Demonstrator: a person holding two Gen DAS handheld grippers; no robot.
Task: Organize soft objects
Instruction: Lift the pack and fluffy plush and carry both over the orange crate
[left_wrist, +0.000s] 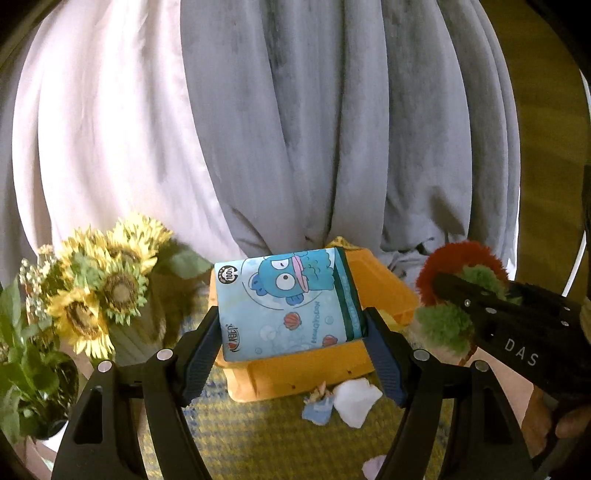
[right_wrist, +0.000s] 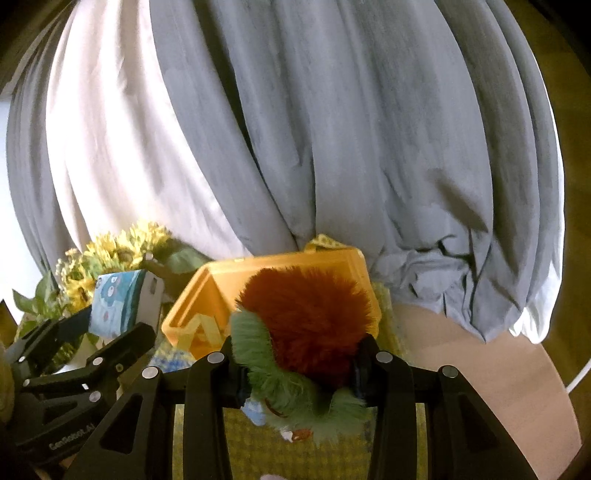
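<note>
Grey curtain (left_wrist: 332, 129) behind; left gripper (left_wrist: 291, 332) clamps the tissue pack (left_wrist: 284, 302), right gripper (right_wrist: 299, 365) squeezes the plush toy (right_wrist: 306, 314). Next, probably lower both into the yellow bin (right_wrist: 207, 295).

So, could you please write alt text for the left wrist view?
The left gripper holds a light blue cartoon-printed soft pack above an orange plastic box. At right, the right gripper holds a red and green furry plush toy. Yellow artificial sunflowers stand at left, before grey and white curtains.
</note>
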